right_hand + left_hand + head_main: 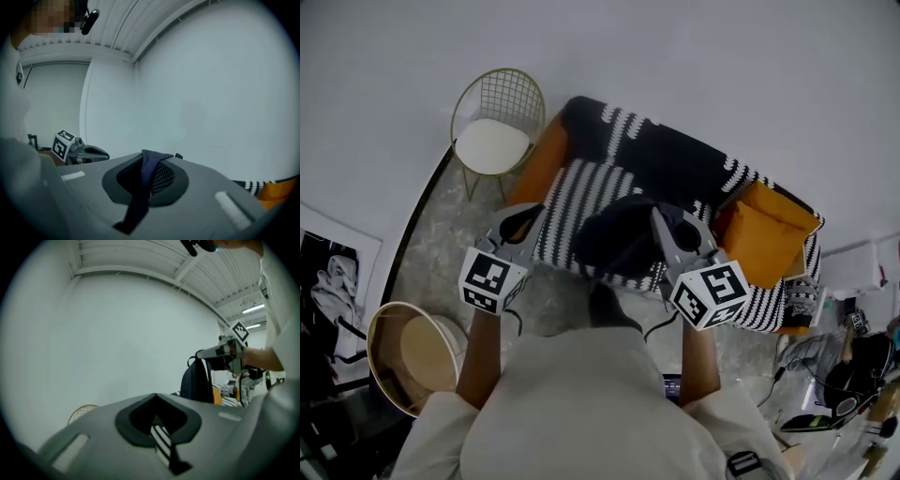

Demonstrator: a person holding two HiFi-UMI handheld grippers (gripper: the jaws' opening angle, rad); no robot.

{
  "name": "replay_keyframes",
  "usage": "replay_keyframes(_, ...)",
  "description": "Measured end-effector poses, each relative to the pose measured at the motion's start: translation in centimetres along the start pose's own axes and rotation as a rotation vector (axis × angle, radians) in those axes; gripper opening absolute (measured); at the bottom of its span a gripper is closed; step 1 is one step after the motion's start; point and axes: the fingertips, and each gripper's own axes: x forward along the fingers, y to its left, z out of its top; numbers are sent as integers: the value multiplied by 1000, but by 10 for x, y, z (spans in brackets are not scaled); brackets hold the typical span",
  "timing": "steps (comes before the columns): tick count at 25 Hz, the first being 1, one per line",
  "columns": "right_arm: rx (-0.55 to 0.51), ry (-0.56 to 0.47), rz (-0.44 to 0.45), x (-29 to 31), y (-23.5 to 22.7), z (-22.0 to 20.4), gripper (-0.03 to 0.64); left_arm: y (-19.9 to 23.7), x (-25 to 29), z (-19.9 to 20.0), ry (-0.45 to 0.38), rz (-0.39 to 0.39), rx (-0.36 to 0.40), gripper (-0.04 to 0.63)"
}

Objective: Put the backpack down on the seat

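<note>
A dark navy backpack (619,239) hangs above the black-and-white striped sofa seat (581,192). My right gripper (659,217) is shut on its top strap (149,171), which runs through the closed jaws in the right gripper view. In the left gripper view the backpack (196,383) dangles upright below the right gripper (200,354). My left gripper (520,223) hovers beside the bag's left side, apart from it, jaws together with nothing in them. Striped sofa fabric (161,441) shows through the small gap in its jaws.
An orange cushion (769,239) lies at the sofa's right end. A gold wire chair (497,122) with a white pad stands to the left of the sofa. A round wicker basket (412,356) sits on the floor near my left. Cables and gear (853,375) crowd the right.
</note>
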Motion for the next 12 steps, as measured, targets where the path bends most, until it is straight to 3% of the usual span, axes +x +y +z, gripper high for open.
replay_keyframes(12,44,84,43,99,-97,-17,5,57,107,1,50,25,-6,2)
